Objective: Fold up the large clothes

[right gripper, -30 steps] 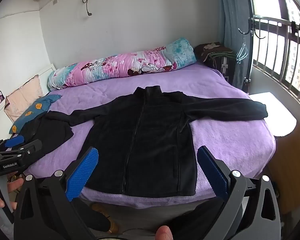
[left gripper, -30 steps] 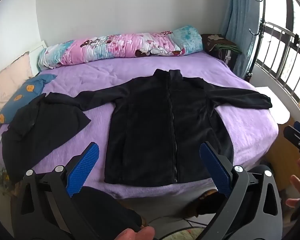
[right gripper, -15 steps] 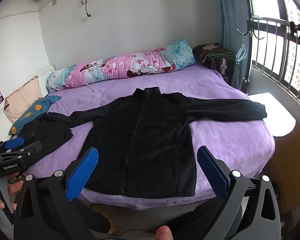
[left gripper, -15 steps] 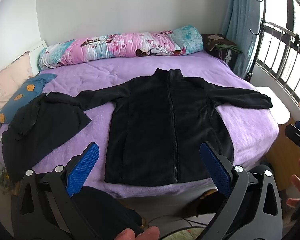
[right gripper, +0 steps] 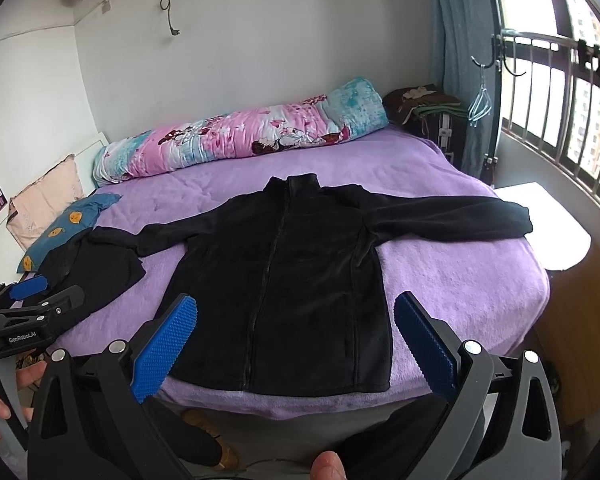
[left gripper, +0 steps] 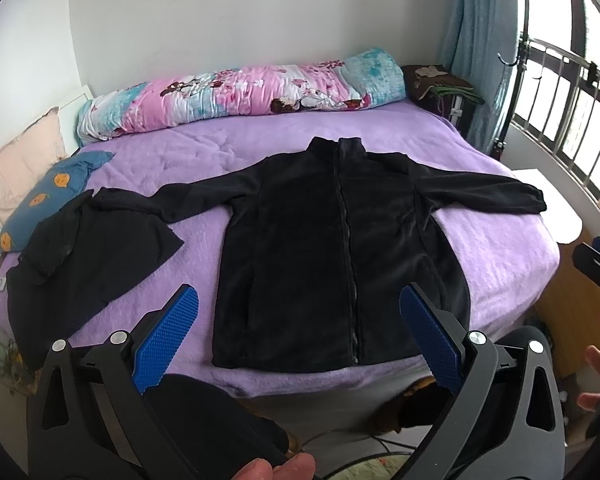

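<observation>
Hovering unchanged, left gripper (left gripper: 298, 336) and right gripper (right gripper: 296, 340) gape empty above jacket (left gripper: 340, 256).

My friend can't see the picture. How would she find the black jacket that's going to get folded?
Look at the purple bed. The black jacket lies flat in the middle, zipped up, both sleeves stretched out wide. The other black garment lies crumpled on the left by the blue pillow.
</observation>
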A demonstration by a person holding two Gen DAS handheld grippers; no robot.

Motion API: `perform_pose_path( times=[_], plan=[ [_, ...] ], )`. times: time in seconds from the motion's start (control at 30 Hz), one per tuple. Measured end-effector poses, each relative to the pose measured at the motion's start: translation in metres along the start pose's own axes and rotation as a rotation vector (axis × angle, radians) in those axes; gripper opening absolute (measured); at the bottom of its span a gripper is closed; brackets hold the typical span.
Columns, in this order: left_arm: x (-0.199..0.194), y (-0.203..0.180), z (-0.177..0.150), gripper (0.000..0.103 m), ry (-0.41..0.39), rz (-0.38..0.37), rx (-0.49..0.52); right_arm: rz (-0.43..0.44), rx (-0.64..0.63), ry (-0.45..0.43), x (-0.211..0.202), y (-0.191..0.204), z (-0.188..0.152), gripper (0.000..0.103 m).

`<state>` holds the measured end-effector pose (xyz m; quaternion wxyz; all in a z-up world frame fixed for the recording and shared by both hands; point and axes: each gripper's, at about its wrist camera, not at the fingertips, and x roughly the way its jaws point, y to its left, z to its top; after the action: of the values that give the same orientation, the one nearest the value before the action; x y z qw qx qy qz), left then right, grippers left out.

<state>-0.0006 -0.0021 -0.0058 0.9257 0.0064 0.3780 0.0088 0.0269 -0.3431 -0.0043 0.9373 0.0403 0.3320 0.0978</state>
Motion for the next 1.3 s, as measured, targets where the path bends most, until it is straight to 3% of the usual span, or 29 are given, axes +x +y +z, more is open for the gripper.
perform_pose_path(
  times=[1.3],
  plan=[
    [-0.0005,-0.0009,0.0055,0.098,0.01,-0.002,-0.009,0.008,0.012,0.017,0.0057,0.0023,-0.0041,0.097]
  ],
)
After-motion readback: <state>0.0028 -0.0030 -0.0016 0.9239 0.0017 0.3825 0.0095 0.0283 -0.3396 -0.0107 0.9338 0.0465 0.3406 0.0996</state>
